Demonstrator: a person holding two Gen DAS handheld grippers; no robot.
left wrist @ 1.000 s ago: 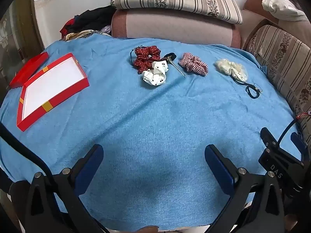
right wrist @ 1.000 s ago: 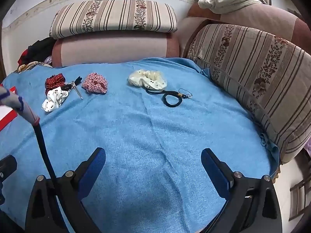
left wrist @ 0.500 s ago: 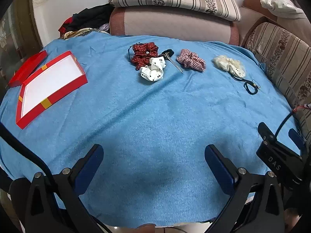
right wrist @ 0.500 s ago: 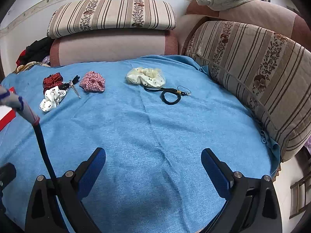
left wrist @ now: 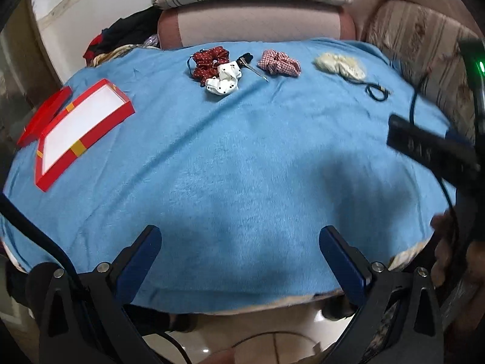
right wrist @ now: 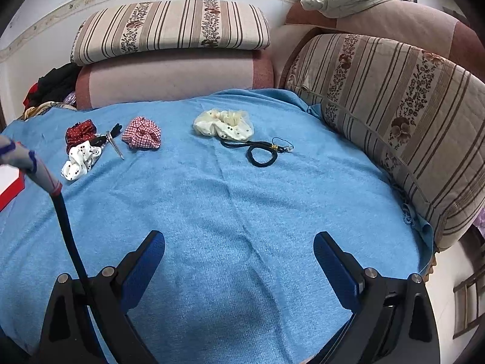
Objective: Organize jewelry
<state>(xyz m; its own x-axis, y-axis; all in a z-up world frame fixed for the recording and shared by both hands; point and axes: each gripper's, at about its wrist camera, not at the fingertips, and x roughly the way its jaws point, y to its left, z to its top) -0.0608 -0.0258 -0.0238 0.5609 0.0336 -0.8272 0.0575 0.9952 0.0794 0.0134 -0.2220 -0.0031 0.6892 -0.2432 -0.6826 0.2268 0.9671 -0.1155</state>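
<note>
I am holding my left gripper over the near edge of the blue cloth, its blue fingers spread wide apart with nothing between them. My right gripper is hovering low in its own view, fingers likewise parted and gripping nothing. The hair things are lying along the top of the left view: a red dotted scrunchie touching a white dotted scrunchie, a metal hair clip just beside them, a checked scrunchie to its right, then a cream scrunchie and a black hair tie toward the upper right. The open red box is sitting at the left edge of the left view, its red lid just beside it, well apart from the scrunchies. Striped cushions are filling the top of the right view.
</note>
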